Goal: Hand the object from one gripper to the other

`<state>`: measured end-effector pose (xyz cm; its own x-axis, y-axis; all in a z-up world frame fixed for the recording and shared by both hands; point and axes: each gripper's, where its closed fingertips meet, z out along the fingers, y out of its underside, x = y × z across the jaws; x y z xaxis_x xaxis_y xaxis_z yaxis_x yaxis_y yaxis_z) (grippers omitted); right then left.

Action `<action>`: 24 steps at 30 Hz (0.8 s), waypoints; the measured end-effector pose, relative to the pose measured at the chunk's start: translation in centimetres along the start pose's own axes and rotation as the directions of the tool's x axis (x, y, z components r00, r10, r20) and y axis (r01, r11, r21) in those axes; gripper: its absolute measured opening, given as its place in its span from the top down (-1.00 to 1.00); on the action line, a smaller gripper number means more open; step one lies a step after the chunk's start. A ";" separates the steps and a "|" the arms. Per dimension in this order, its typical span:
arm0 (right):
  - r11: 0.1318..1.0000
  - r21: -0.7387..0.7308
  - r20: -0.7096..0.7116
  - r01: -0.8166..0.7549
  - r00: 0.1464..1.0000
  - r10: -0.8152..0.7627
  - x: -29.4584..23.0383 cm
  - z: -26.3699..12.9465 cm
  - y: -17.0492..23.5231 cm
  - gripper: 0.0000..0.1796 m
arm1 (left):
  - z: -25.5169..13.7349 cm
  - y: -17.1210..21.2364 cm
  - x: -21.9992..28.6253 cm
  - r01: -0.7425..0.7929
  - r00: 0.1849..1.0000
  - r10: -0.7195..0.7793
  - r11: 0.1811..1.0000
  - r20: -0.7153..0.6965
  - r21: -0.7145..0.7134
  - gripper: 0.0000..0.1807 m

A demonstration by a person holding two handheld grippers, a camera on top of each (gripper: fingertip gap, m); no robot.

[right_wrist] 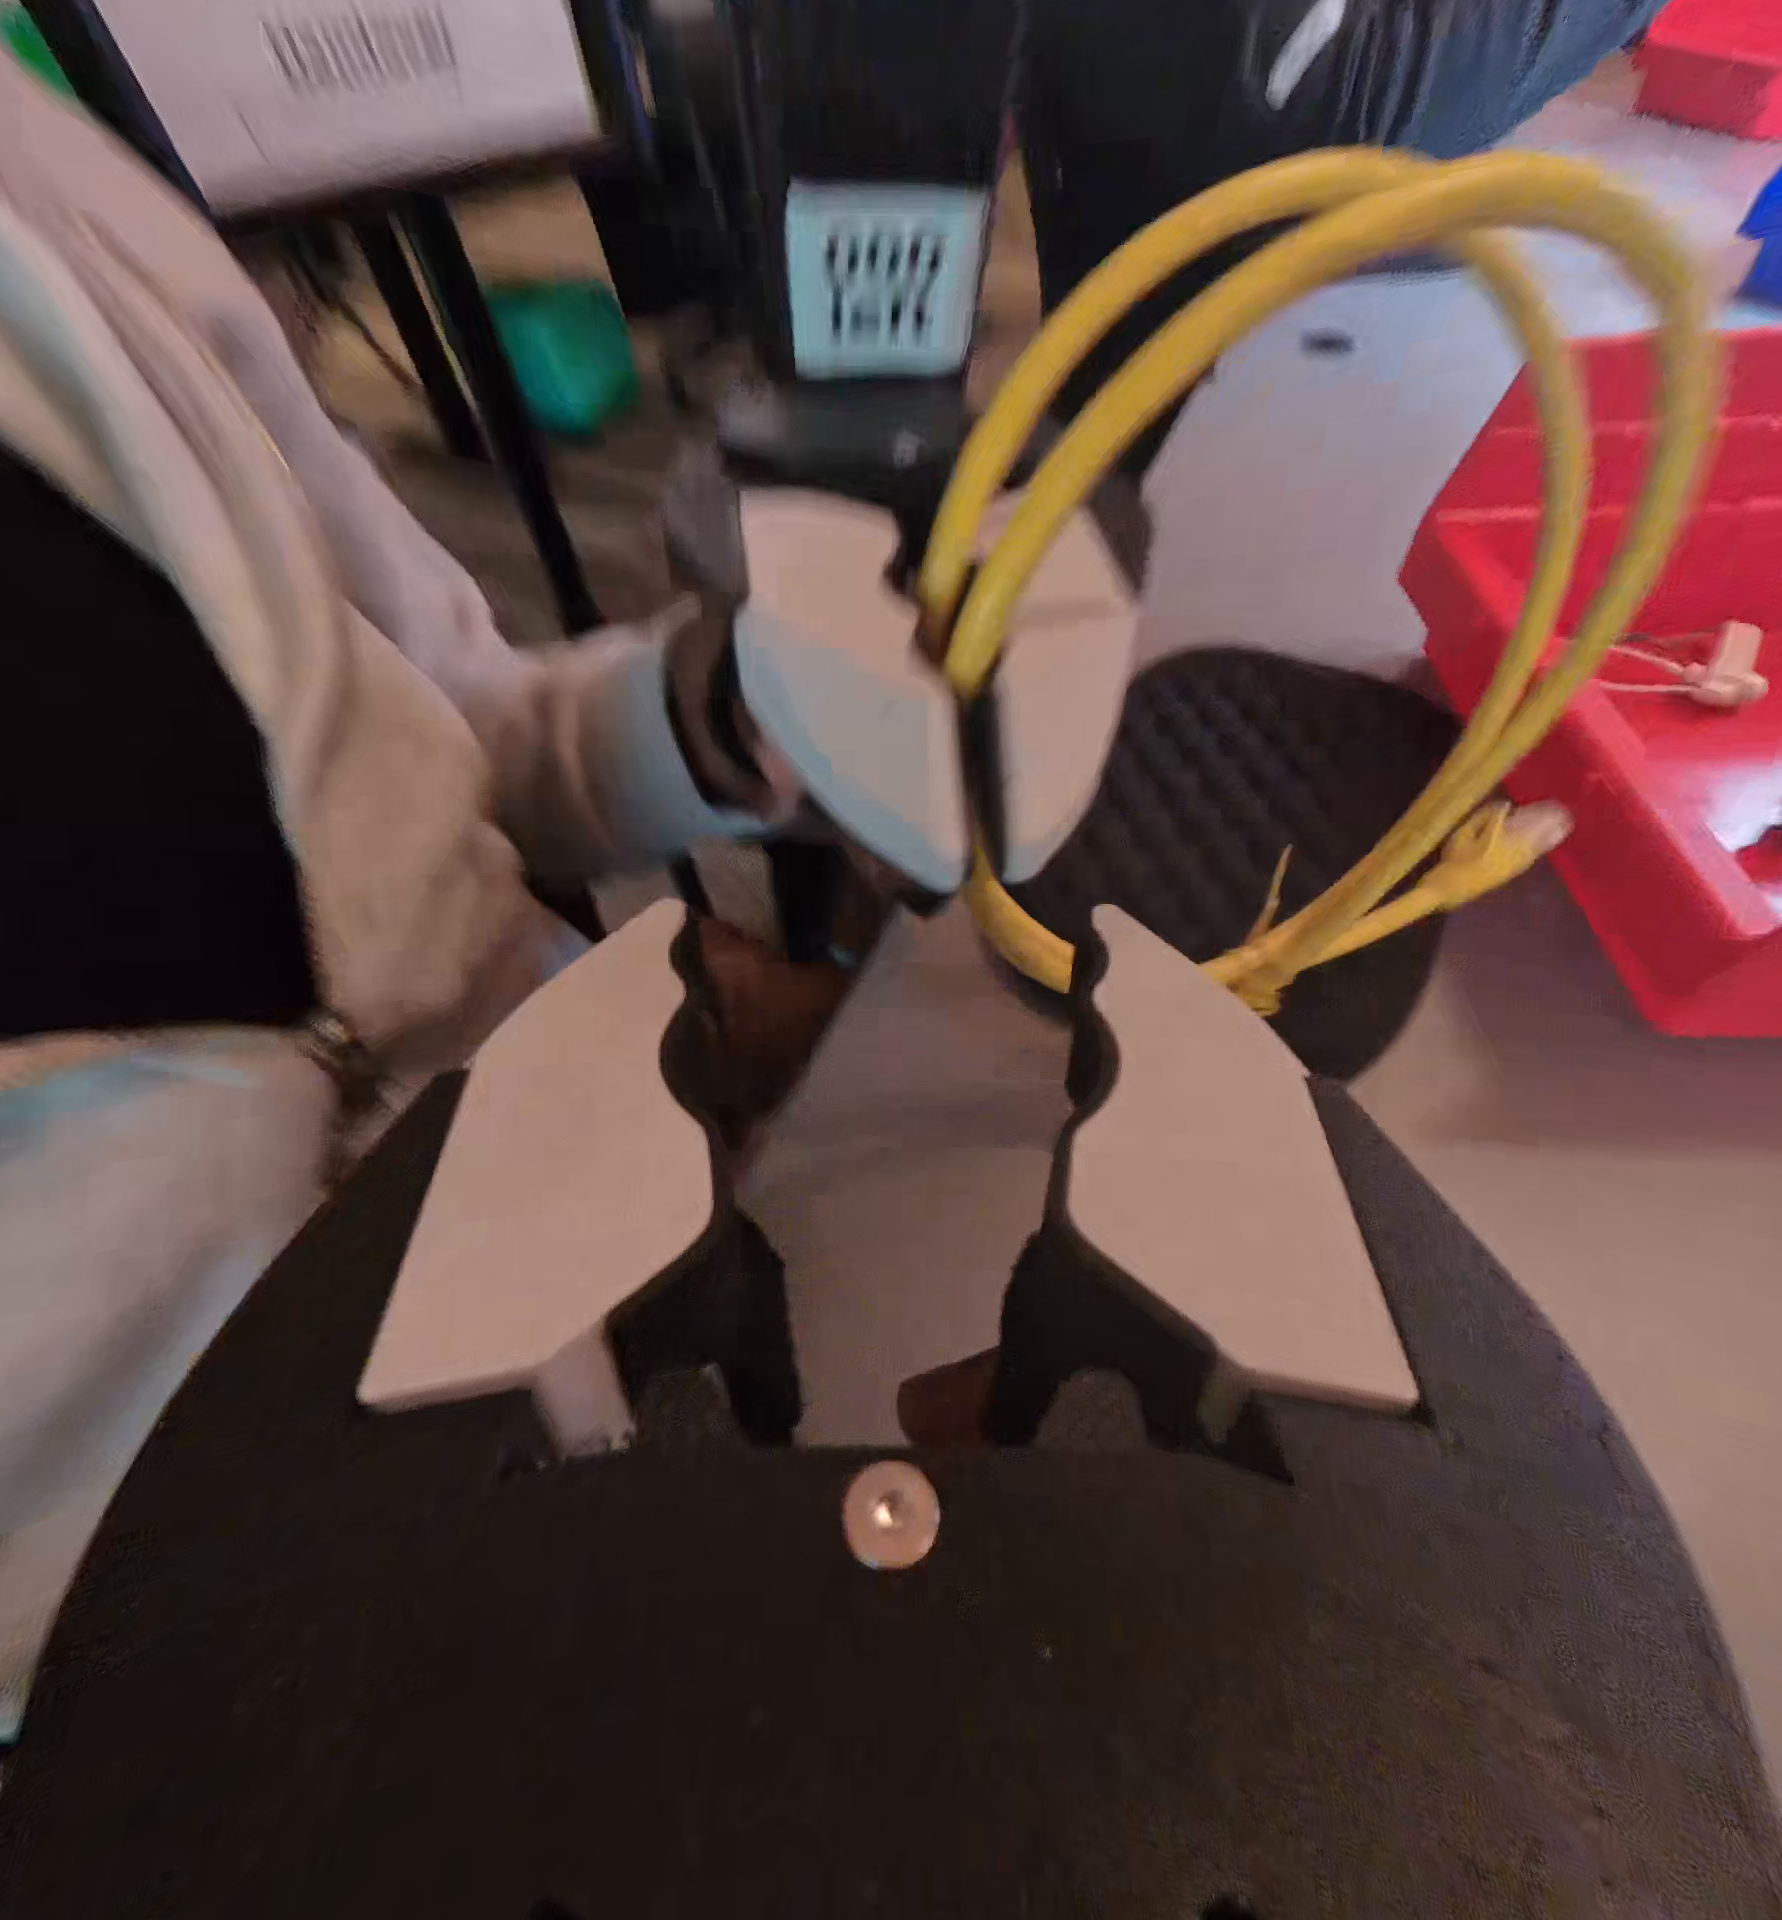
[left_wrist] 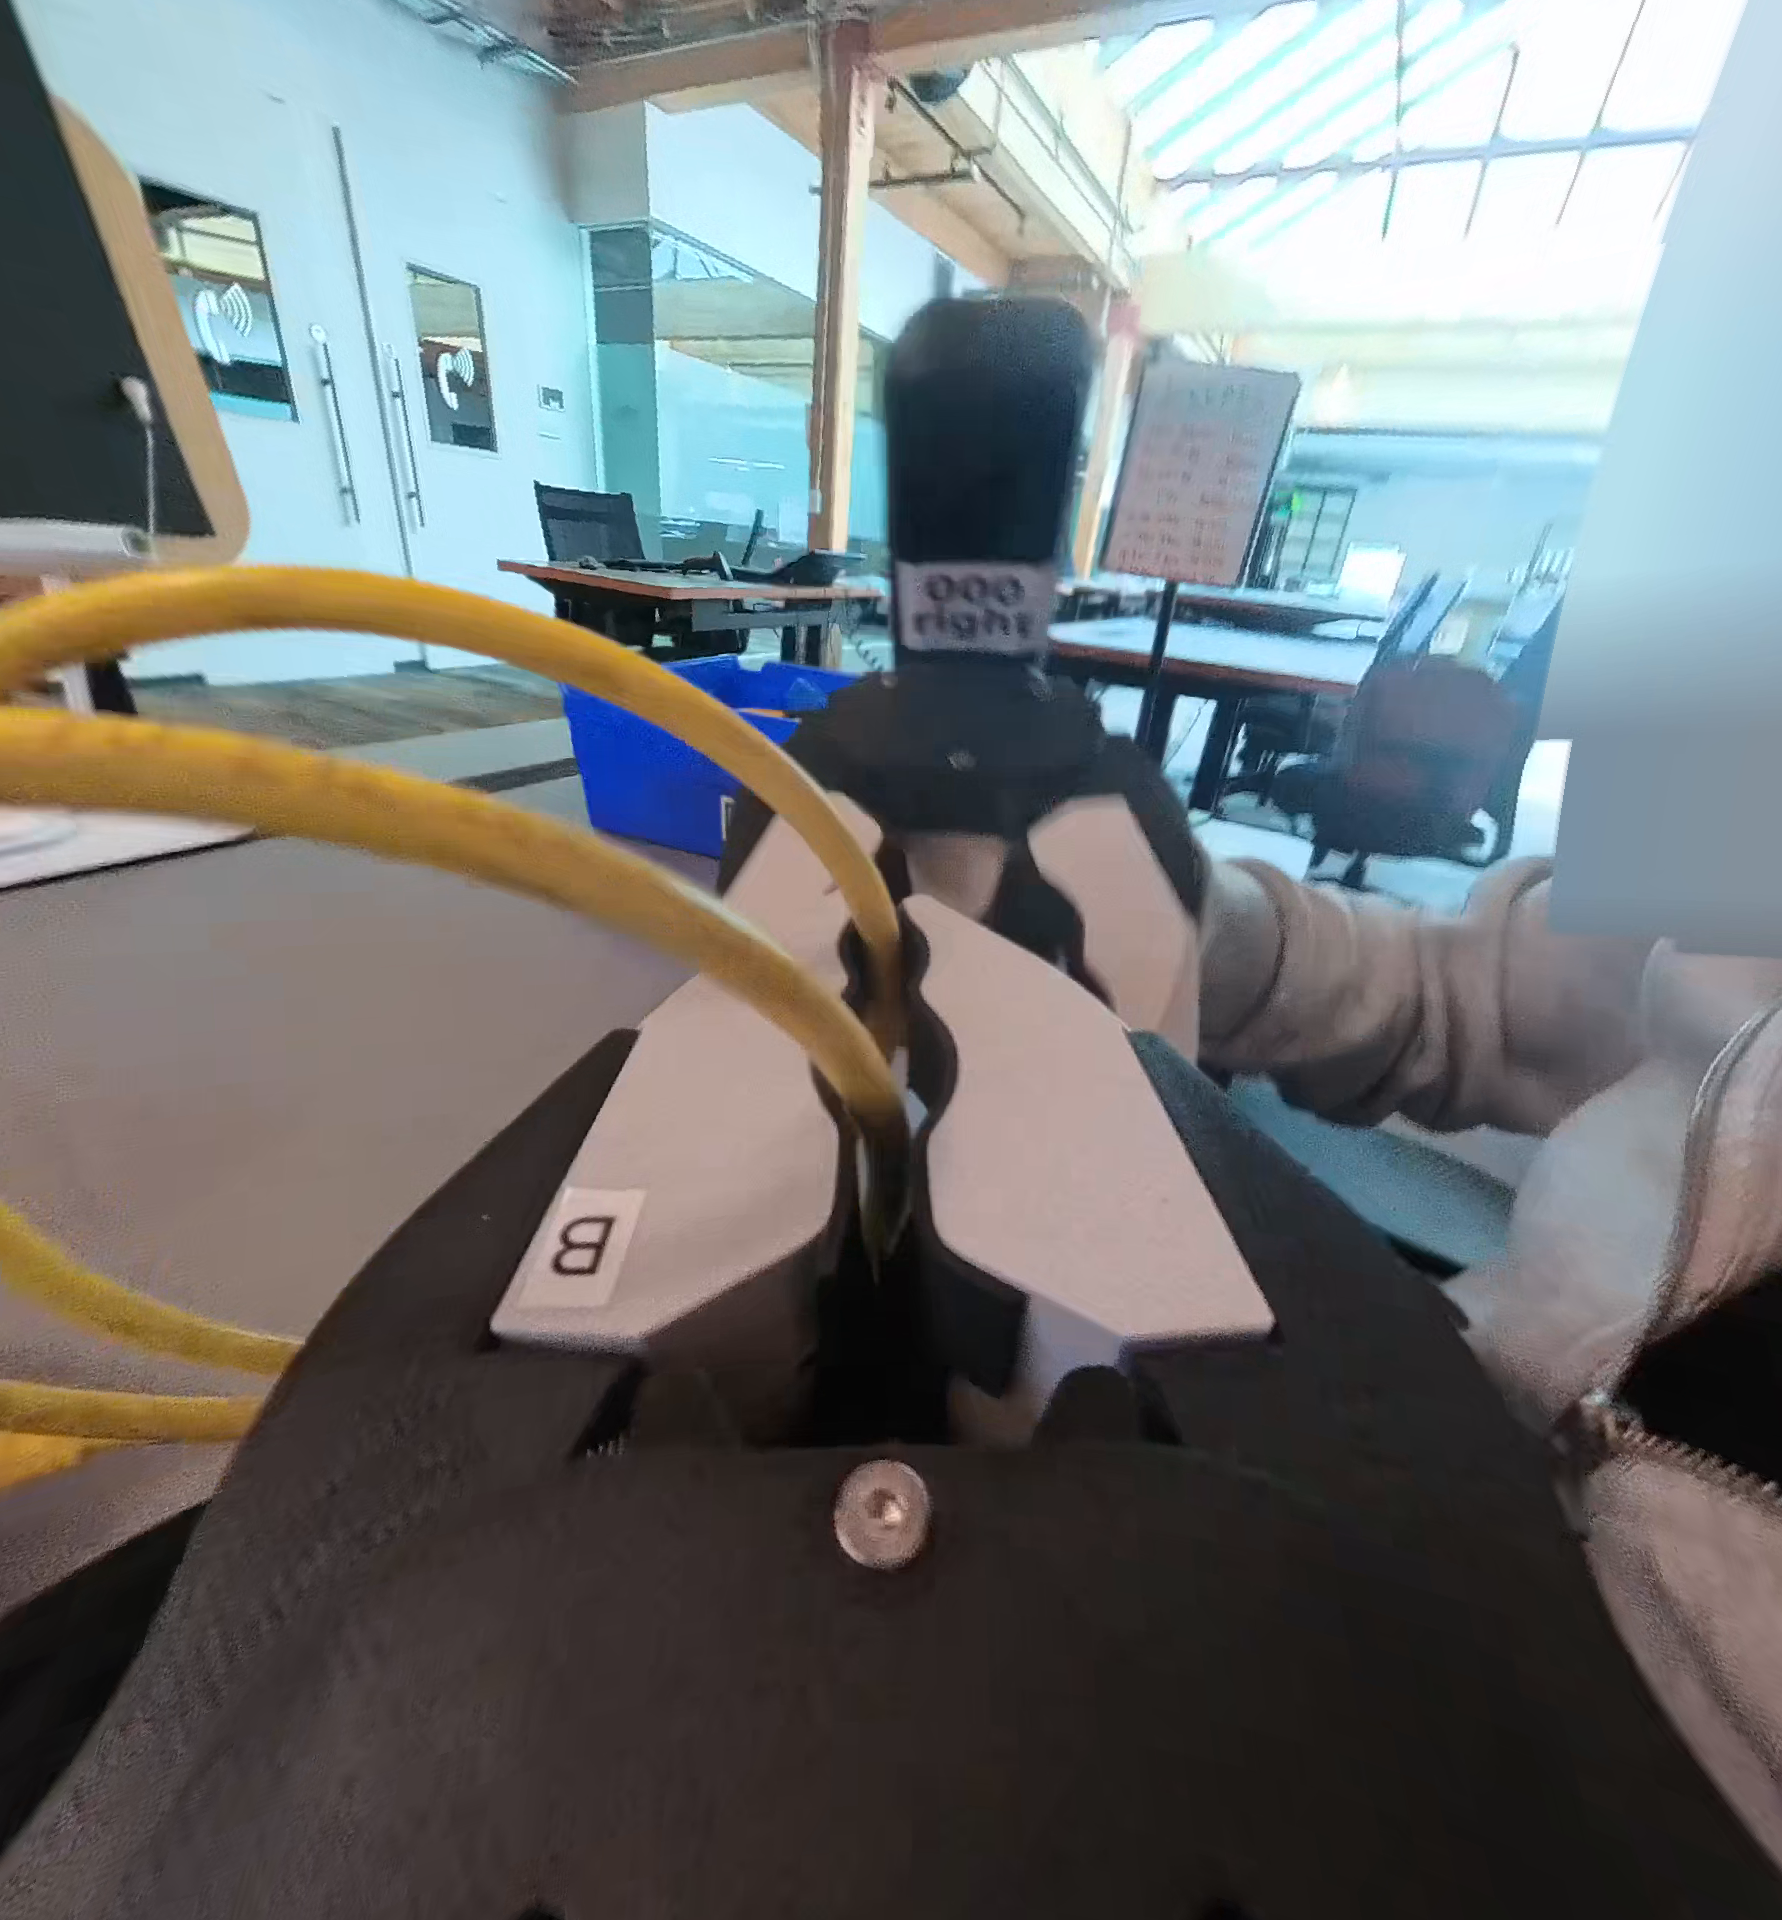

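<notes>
Left gripper (left_wrist: 902, 997): clamped on yellow cable (left_wrist: 513, 821), loops at frame left. Right gripper (right_wrist: 887, 935): jaws wide, empty, frame centre. Red bin (right_wrist: 1593, 727): right edge.

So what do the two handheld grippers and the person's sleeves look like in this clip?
Both grippers match: a textured black body with a silver screw at the centre and two pale grey fingers with wavy black inner edges. The left gripper carries a small white letter sticker on one finger; the right gripper has a white label on its black handle. The sleeves are light grey, on a zipped jacket.
</notes>
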<state>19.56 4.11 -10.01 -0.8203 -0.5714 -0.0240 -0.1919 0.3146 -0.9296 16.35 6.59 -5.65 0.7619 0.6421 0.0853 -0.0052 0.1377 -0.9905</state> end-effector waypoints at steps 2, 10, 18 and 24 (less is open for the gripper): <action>0.978 0.158 0.078 -0.136 0.989 0.125 0.0 -1.2 -2.2 0.23 | 0.1 0.8 -0.1 -0.093 0.995 0.094 0.994 0.018 -0.057 0.98; 0.874 0.341 0.207 -0.347 0.934 0.290 -0.2 -1.5 -4.8 0.34 | 2.2 6.1 0.3 -0.370 0.916 0.401 0.852 0.006 -0.370 0.99; 0.947 0.271 0.107 -0.174 0.983 0.150 -1.1 -0.7 -4.0 0.92 | 2.8 7.6 0.9 -0.389 0.911 0.410 0.821 -0.043 -0.417 0.81; 0.972 0.179 -0.171 0.150 0.978 -0.119 0.6 -1.4 -3.4 0.94 | 0.4 1.8 1.9 -0.005 0.989 -0.008 0.997 -0.151 -0.082 0.42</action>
<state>19.00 3.78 -6.38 -0.8716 -0.4664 0.1506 -0.2136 0.0848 -0.9732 17.55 8.37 -7.27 0.8509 0.5198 0.0759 0.0448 0.0721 -0.9964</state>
